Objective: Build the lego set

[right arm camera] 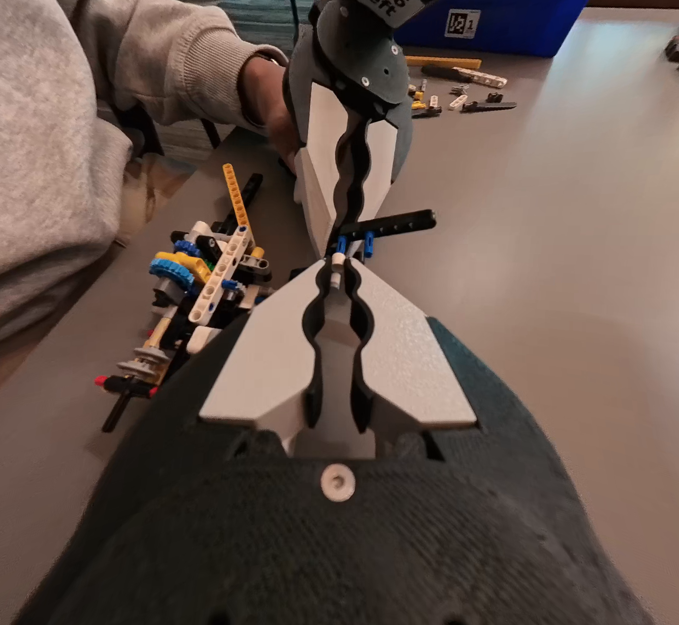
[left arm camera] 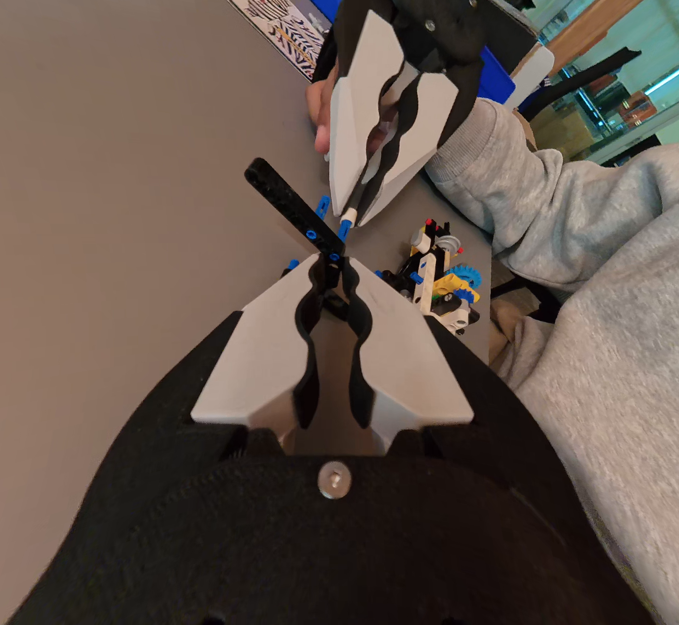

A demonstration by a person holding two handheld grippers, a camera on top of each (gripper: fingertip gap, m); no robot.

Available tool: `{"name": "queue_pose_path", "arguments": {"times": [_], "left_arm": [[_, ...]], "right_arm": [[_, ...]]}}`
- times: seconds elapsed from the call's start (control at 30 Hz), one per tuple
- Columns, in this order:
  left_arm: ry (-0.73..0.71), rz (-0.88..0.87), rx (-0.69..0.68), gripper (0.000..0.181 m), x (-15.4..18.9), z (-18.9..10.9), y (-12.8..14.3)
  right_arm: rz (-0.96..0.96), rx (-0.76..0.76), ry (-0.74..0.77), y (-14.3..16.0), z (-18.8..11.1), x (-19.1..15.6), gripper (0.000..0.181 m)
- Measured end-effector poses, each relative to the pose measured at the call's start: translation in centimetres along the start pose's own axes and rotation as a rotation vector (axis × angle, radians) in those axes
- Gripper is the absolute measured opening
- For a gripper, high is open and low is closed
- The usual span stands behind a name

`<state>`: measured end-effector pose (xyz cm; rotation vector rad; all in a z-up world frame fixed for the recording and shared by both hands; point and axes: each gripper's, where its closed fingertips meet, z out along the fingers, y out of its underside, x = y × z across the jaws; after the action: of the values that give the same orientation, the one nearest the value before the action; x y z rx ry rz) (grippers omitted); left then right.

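The left gripper [left arm camera: 332,265] is clamped on one end of the black Technic beam [left arm camera: 290,214], held above the worktop [left arm camera: 128,203] with blue pins [right arm camera: 368,240] seated in its holes. The right gripper [right arm camera: 336,269] pinches a small white bush [right arm camera: 337,265], its tip meeting a blue pin. Both parts appear light, rigid and smooth: grip the bush by its sides; off-axis pressure could slip it.
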<state>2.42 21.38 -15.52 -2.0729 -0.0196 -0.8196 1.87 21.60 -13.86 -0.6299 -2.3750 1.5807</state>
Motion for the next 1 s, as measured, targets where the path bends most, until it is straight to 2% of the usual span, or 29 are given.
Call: {"name": "queue_pose_path", "arguments": {"times": [0.3,0.57,0.8,1.0], "left_arm": [[0.001,0.029,0.013,0.006,0.3,-0.1,-0.2],[-0.046,0.044,0.004,0.006,-0.1,0.0,-0.1],[-0.097,-0.048,0.048,0.006,-1.6,-0.5,-0.5],[-0.107,-0.138,0.049,0.008,-2.6,-0.7,-0.3]], "right_arm": [[0.193,0.007,-0.064,-0.1,0.2,-0.1,0.005],[0.245,-0.041,-0.052,0.6,0.8,0.1,0.005],[0.202,-0.038,-0.013,0.6,0.6,0.3,0.005],[0.056,-0.042,0.064,0.7,0.3,0.7,0.006]]}}
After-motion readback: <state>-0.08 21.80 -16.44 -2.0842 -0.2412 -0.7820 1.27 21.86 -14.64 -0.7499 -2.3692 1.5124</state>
